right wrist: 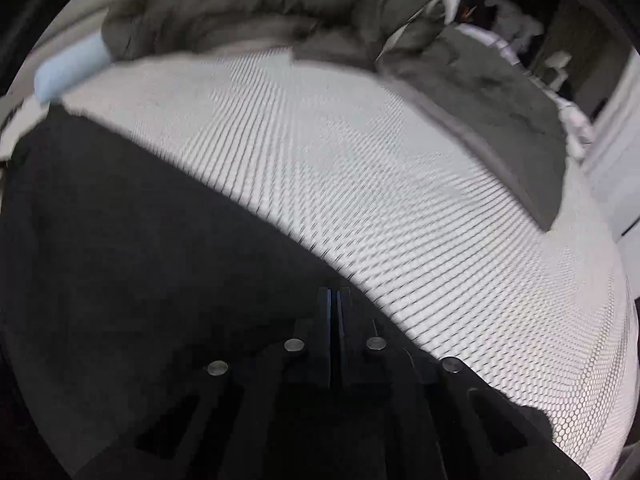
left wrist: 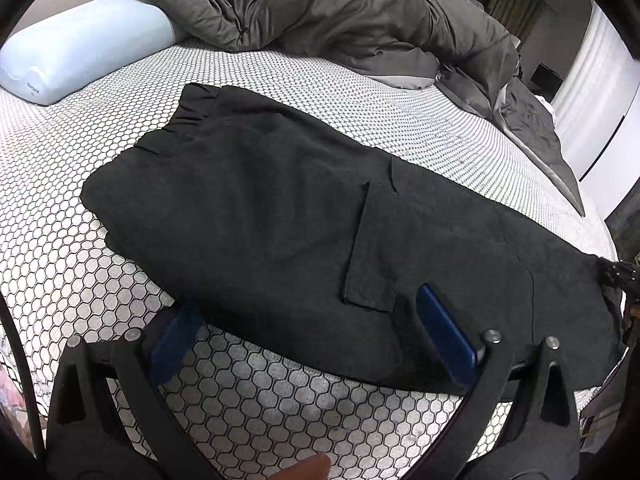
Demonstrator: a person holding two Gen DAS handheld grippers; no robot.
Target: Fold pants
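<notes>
1. Left wrist view: I see the black pants (left wrist: 304,216) lying flat on the mattress (left wrist: 80,248), already doubled leg over leg. Their long axis runs from the gathered elastic waistband (left wrist: 192,116) at upper left down to the leg ends at the far right edge of the picture. A cargo pocket flap (left wrist: 372,248) sits about midway along the upper layer.

2. Left gripper (left wrist: 308,324): my claw is spread wide, tilted downward, with the blue pads (left wrist: 444,328) apart. The right-hand pad lies over the near edge of the pants; the left-hand pad is over bare mattress just beside that edge. Nothing is pinched between them. A fingertip (left wrist: 308,470) of the operator's hand shows at the bottom edge.

3. Right wrist view: my right gripper (right wrist: 334,300) has its fingers pressed together, only a thin dark seam between them. It points down at the black cloth (right wrist: 140,260) that fills the lower left of this blurred picture. I cannot tell whether any fabric is caught in the seam.

4. Surface: the mattress cover is white with a dark hexagon print.

5. Room: a pale blue pillow (left wrist: 80,56) lies at the upper left, a rumpled grey duvet (left wrist: 340,12) is heaped along the far side of the bed, and white curtains (left wrist: 592,92) hang at the right.
</notes>
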